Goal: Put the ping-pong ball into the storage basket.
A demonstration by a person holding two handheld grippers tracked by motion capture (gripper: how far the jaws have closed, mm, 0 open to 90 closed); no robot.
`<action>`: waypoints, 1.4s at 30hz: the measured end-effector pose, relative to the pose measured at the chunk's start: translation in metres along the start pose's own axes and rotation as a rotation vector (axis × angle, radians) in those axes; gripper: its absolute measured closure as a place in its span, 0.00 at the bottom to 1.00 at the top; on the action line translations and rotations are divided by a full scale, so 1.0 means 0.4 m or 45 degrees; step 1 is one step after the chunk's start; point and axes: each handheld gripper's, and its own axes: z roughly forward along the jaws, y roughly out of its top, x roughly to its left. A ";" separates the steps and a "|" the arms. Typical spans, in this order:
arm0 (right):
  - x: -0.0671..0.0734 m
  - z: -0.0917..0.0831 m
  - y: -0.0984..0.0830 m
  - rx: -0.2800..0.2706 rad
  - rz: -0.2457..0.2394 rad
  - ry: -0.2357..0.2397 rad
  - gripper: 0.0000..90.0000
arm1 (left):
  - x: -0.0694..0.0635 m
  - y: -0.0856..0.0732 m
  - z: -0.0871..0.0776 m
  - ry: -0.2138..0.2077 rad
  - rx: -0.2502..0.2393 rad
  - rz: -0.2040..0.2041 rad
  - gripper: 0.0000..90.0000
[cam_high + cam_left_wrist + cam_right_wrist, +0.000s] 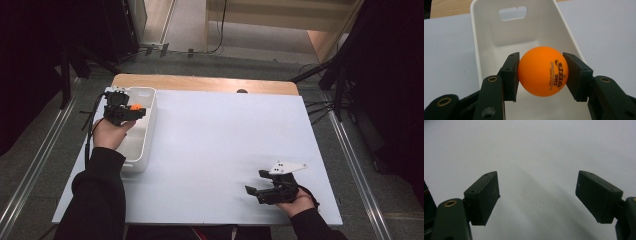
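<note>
1. White table (210, 150), wood strip at far edge; grey floor, dark room around.
2. Your left gripper (541, 72) clamps orange ball (543, 71) over white bin (486, 30) at table's left; bin's long axis runs near-to-far, ball print faces cam.
3. Your right gripper (536, 195): jaws wide apart, low over bare table.

A white sheet (215, 150) covers most of the desk (200, 82), and a strip of brown wood shows along the far edge. The floor (45, 150) around it is grey carpet. Shiny metal rails (30, 170) run along the floor on both sides. Black stands (70, 60) and dark curtains (395, 75) wait at the sides. Black cables (315, 107) lie on the floor at the right. Farther back the floor is light wood (280, 15).
</note>
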 end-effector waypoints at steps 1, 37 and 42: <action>0.000 0.000 0.000 0.000 0.000 0.000 0.20 | -0.001 0.000 0.001 0.003 0.004 -0.002 0.56; 0.001 -0.002 -0.002 -0.003 0.002 -0.003 0.20 | -0.048 0.046 -0.087 -0.188 -0.068 0.053 0.34; 0.000 -0.002 -0.002 -0.002 0.003 -0.003 0.20 | -0.076 0.053 -0.100 -0.244 -0.087 0.088 0.34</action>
